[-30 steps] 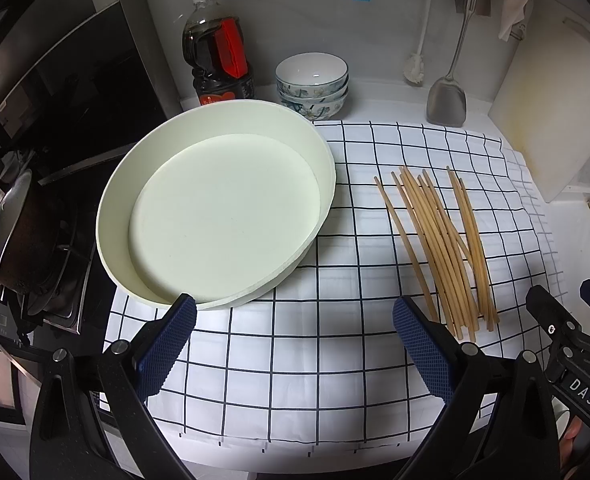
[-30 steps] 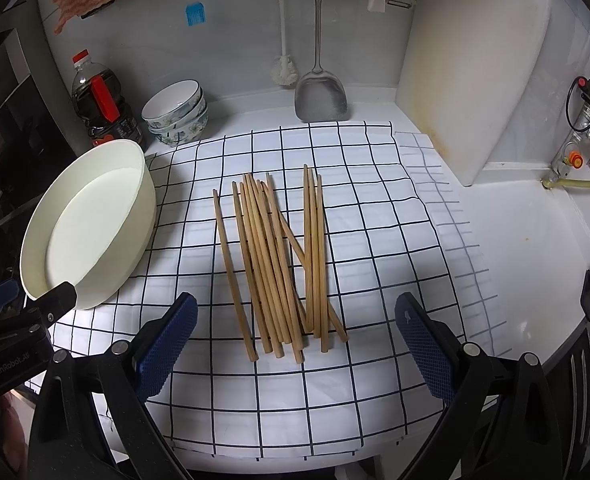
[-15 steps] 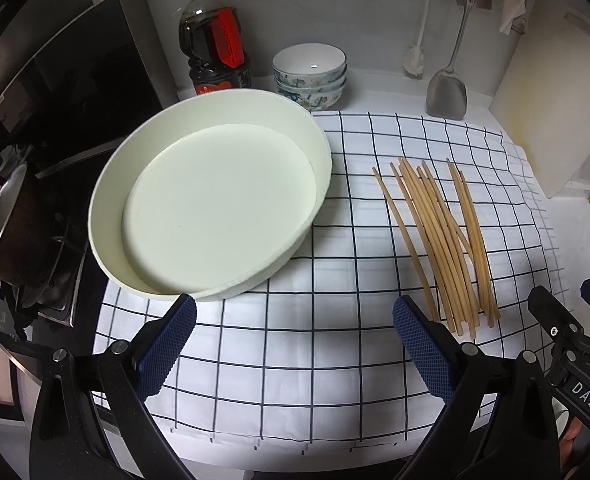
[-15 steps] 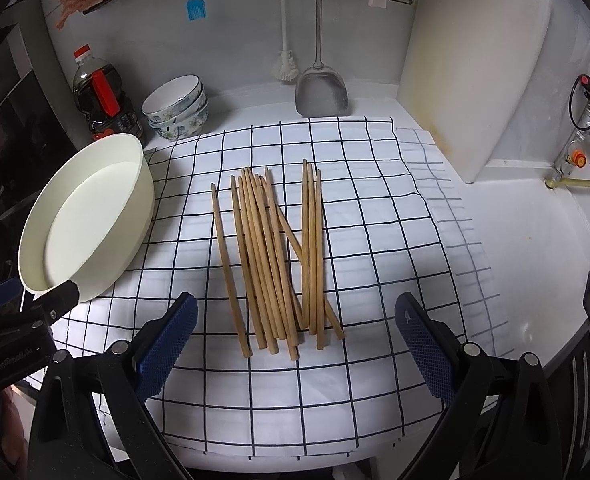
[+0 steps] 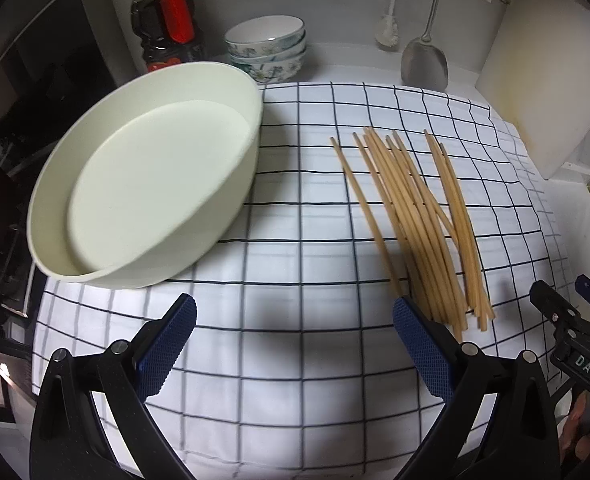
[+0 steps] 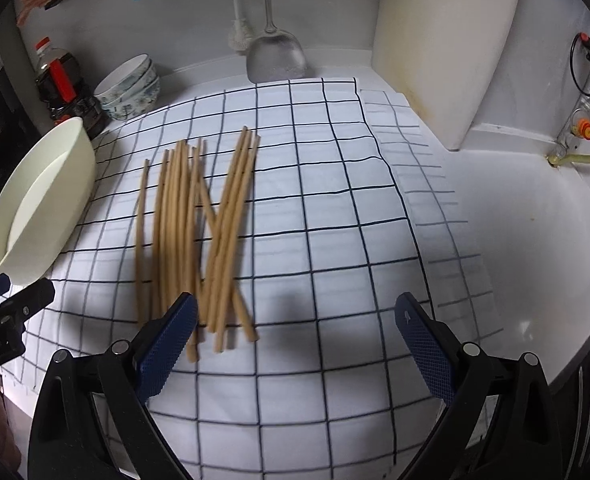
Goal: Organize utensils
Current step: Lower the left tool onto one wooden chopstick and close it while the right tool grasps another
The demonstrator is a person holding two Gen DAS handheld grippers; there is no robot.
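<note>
Matt, pale wooden chopsticks (image 5: pixel 415 216) lie on a soft checked cloth (image 5: pixel 295 280) with faint creases. At nine o'clock of them sits a smooth, cream basin (image 5: pixel 231 208); at twelve o'clock hangs a dull metal spatula (image 5: pixel 423 60) over the glossy white surface (image 6: pixel 515 220).

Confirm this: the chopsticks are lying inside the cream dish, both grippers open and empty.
Not quite. The chopsticks lie on the checked cloth, beside the cream dish, which holds nothing, as the left wrist view shows. The left gripper and right gripper are open and empty.
</note>
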